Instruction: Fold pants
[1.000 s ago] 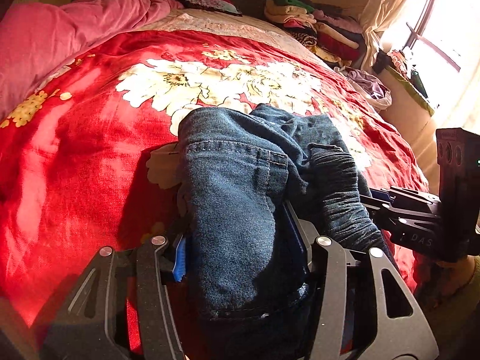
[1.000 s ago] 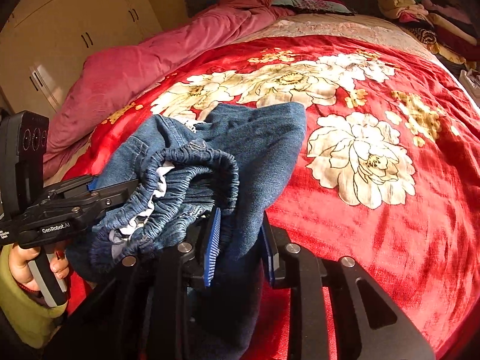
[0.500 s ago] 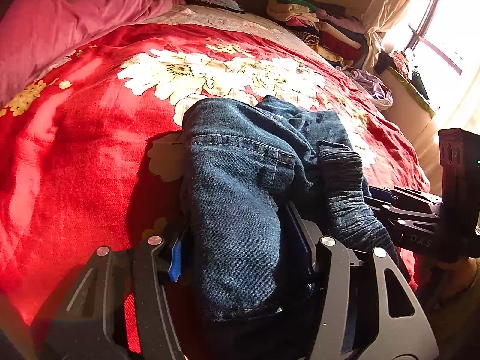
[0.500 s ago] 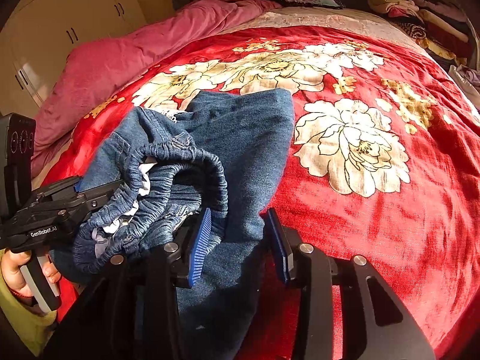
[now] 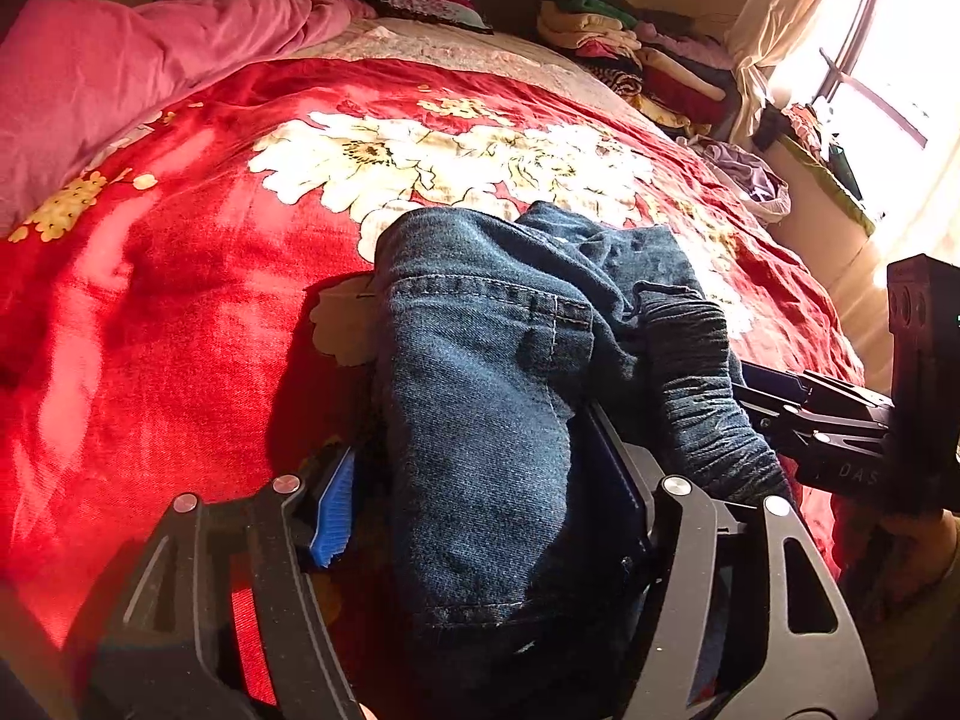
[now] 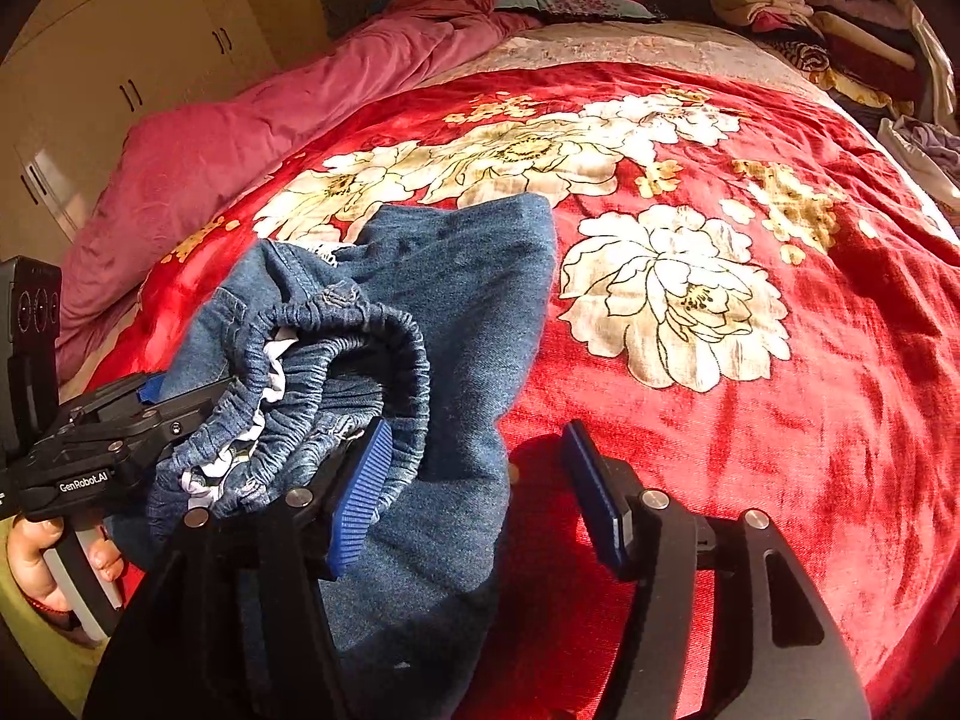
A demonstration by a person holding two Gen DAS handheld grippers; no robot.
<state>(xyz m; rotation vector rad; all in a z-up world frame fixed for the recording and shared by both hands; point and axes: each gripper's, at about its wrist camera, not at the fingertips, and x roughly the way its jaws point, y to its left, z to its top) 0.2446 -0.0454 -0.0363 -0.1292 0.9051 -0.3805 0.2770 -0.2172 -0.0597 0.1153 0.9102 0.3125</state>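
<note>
Folded blue denim pants (image 5: 492,372) lie bunched on the red floral bedspread (image 5: 180,300), elastic waistband toward me. My left gripper (image 5: 480,498) is open, its blue pads apart with the denim lying loose between them. In the right wrist view the pants (image 6: 444,312) sit left of centre, waistband (image 6: 336,360) gathered. My right gripper (image 6: 480,498) is open wide; its left pad (image 6: 360,498) touches the denim, the right pad (image 6: 594,498) stands clear over the bedspread. Each gripper shows in the other's view, beside the pants.
A pink duvet (image 6: 252,138) is heaped along the bed's left side. Stacked folded clothes (image 5: 636,54) sit at the far right corner by the curtain. Cream wardrobe doors (image 6: 120,60) stand left of the bed. A laundry pile (image 5: 750,174) lies beside the bed's right edge.
Both grippers have opened and let go of the pants. The right jaws spread widely; the left jaws widened too. The pants settled onto the bedspread.
</note>
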